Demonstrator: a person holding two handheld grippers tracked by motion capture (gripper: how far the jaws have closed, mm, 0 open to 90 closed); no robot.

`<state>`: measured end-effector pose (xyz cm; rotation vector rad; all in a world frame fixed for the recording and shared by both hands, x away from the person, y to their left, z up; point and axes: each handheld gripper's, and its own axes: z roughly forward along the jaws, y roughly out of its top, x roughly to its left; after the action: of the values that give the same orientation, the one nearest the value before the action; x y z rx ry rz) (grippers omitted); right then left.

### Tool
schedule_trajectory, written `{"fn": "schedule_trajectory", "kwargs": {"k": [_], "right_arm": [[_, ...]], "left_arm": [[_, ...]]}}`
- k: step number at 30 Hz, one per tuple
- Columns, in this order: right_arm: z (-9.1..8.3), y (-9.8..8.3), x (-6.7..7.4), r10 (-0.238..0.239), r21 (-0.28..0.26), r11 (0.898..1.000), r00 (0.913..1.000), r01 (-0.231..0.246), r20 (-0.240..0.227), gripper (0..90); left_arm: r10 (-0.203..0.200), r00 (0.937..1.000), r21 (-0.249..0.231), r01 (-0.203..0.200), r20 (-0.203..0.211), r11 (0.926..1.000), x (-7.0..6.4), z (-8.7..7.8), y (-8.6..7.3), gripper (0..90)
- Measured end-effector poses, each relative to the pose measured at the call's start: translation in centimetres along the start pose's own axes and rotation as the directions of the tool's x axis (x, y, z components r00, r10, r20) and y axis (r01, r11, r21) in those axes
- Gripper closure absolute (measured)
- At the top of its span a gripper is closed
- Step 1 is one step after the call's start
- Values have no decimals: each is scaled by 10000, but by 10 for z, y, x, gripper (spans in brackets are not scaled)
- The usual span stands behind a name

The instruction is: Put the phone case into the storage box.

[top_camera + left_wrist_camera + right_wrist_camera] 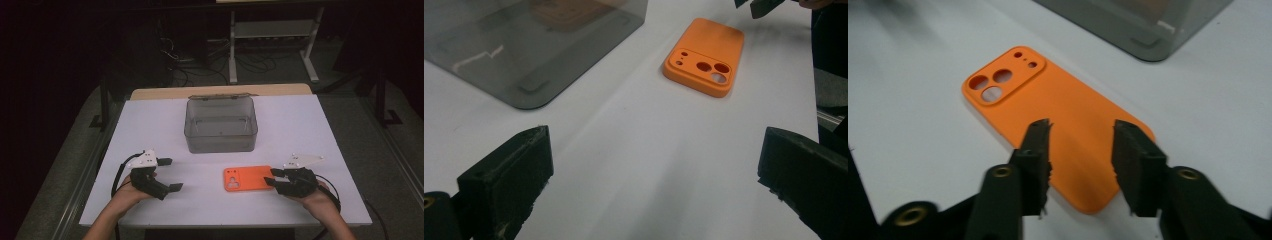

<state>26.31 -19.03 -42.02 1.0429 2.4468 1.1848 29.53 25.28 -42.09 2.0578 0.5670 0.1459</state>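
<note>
**Closing in on the orange case**

Nearest the high camera, two forearms come in from the bottom edge. Going left to right: the left gripper rests on the white table with its jaws wide apart and nothing between them. The orange phone case lies flat, camera cut-outs up, near the front edge of the table and well apart from the left gripper. The right gripper sits at the case's right-hand end; in the right gripper view its jaws stand part-way closed above that end of the case, narrower than the case is wide, and no pad can be seen pressing on it.

To grip well, the jaws probably need to drop over the end edge, one pad above and one beneath, or widen to span the sides; pinching from above risks sliding the case along the table.

Behind the case stands a smoky clear box, lid swung back, holding nothing.
</note>
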Motion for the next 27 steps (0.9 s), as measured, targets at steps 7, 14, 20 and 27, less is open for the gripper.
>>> {"fn": "schedule_trajectory", "kwargs": {"k": [7,14,20,27], "right_arm": [[3,1,5,-250,272,9993,9975,269,-662,882],[12,3,16,-581,535,9964,9904,652,-1253,885],[22,8,27,-799,566,9943,9833,902,-1633,886],[42,18,40,-1147,773,9881,9721,1329,-2047,885]], "left_arm": [[12,10000,28,-12,18,10000,0,1,0,8],[40,10000,45,-40,27,10000,-1,1,0,8],[34,10000,41,-34,30,10000,-1,1,1,8],[53,10000,107,-53,42,9999,-2,3,0,8]]}}
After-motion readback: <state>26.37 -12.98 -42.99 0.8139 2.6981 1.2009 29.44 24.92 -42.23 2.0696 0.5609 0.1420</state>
